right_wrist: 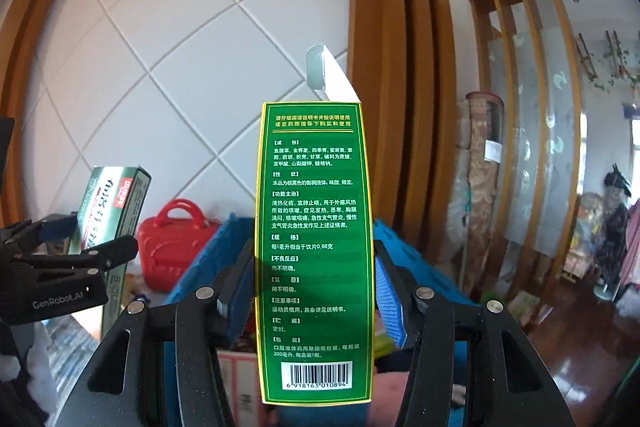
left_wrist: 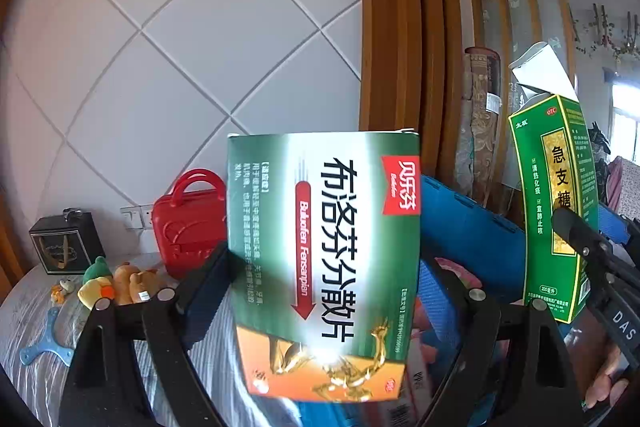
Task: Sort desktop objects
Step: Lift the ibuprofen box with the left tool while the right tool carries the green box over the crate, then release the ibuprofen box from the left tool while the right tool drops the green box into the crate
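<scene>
Left gripper (left_wrist: 320, 291) clamps the ibuprofen tablet box (left_wrist: 324, 259); right gripper (right_wrist: 316, 291) clamps the green cough-syrup carton (right_wrist: 316, 247), both above the blue crate (right_wrist: 416, 259)

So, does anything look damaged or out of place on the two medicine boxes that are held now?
Yes, one thing. The tall green syrup box in the right gripper has its white top flap standing open. The ibuprofen box in the left gripper looks closed and undamaged.
</scene>
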A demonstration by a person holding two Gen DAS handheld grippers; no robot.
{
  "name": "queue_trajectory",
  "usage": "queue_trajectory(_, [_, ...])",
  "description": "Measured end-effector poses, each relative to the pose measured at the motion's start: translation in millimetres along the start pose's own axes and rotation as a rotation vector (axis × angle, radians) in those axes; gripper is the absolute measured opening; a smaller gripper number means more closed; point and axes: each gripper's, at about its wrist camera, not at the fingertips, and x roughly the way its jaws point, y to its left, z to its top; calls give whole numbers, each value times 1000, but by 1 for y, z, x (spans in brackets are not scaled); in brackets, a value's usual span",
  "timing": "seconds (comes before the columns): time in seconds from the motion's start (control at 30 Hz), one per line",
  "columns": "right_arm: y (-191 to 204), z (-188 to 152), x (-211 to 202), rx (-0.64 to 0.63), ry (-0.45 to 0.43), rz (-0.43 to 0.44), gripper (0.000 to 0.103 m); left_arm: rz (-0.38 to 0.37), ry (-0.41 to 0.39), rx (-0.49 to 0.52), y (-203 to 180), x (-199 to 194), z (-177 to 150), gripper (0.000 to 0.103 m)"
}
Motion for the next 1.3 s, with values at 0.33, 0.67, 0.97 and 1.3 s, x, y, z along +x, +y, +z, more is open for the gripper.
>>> queue_trajectory(0.33, [-97,-29,27,42,72,19,53,15,130,76,-96,42,-8,87])
queue_trajectory(0.67, [-115,-54,69,36,168,52,53,48,195,80,-116,65,-17,93])
queue_trajectory(0.97, [-122,-63,78,67,189,63,103,74,199,80,-111,65,-20,101])
queue_trajectory(1.3, [-130,-61,62,94,168,83,103,117,121,52,-93,29,-9,103])
